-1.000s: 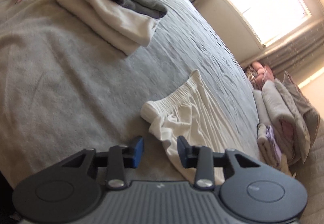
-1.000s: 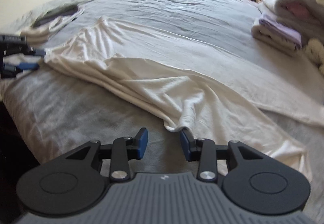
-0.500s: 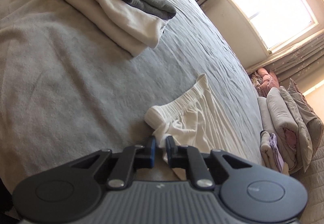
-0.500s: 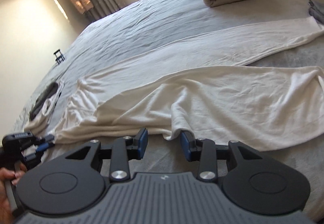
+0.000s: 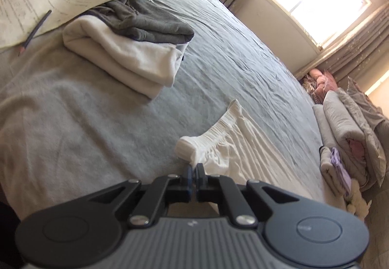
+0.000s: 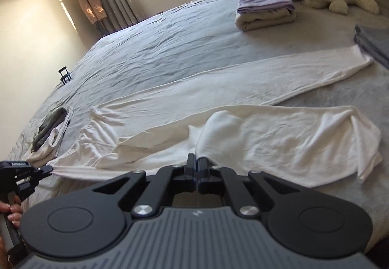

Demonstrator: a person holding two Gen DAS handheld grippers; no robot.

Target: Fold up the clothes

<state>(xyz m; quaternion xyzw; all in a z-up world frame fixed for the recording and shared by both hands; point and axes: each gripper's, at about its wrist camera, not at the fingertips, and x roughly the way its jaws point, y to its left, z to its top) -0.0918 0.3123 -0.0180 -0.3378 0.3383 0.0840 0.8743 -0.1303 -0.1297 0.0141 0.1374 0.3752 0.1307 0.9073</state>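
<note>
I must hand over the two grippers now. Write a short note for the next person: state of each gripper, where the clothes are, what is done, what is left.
Left gripper: shut on the waistband corner of the white trousers, jaws just closed.
Right gripper: shut on the near leg's edge, jaws just closed; the cloth is lifted into a small peak.
Trousers lie spread on the grey bed, both legs stretched out side by side.
Done: a folded white and grey stack lies near the waistband end.
Left: fold the trousers, probably near leg over far leg first, then add them to the stack.
</note>
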